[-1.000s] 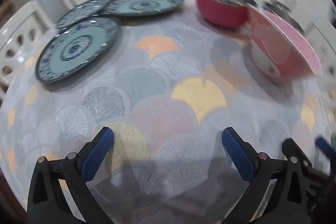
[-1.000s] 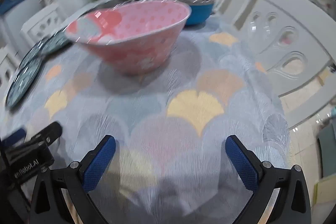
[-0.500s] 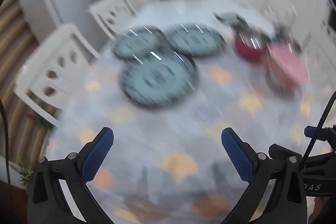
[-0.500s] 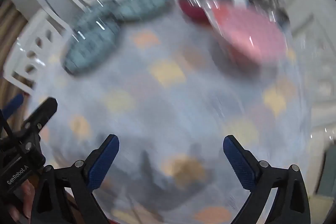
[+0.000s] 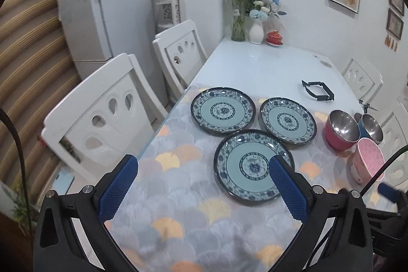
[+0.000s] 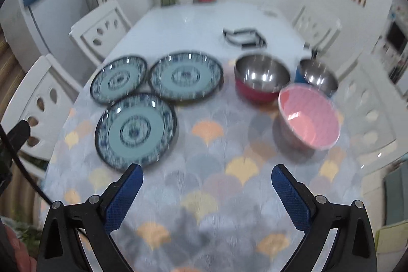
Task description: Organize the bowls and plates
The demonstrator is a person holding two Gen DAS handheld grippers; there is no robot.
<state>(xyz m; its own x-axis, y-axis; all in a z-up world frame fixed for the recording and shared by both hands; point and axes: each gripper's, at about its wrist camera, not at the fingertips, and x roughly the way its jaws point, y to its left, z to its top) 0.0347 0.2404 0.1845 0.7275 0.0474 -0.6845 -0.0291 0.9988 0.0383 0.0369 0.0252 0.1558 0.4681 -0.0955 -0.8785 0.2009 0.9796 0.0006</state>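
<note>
Two grippers hang above the near end of the table (image 5: 255, 63), both raised and tilted down toward it, neither touching anything. The left gripper (image 5: 204, 185) has its jaws spread wide and empty; its blue pads (image 5: 118, 186) frame bare patterned cloth (image 5: 178, 170), with the right pad overlapping the near plate (image 5: 244, 165) only in line of sight. The right gripper (image 6: 207, 193) is likewise wide open and holds nothing, its pads (image 6: 290, 198) over the cloth (image 6: 209, 170) at 6 o'clock in its view. Three blue-patterned plates lie flat in a cluster: in the left wrist view the near plate sits at the centre, the left plate (image 5: 223, 110) at 11 o'clock from it and the right plate (image 5: 288, 120) at 1 o'clock, rims nearly touching. In the right wrist view, which is blurred, the same three plates (image 6: 135, 129) (image 6: 118, 78) (image 6: 185, 75) sit at 10 to 11 o'clock. Bowls stand upright at 3 o'clock of the plates: a red bowl (image 5: 340, 128) (image 6: 260, 82) with a steel inside, a blue bowl (image 5: 371, 128) (image 6: 317, 75) just beside it, and a pink bowl (image 5: 367, 163) (image 6: 309, 116) nearest the grippers. Part of the right gripper's body shows at 4 o'clock in the left view. White chairs (image 5: 102, 116) flank the table, and a black frame (image 5: 317, 91) lies farther up it.
</note>
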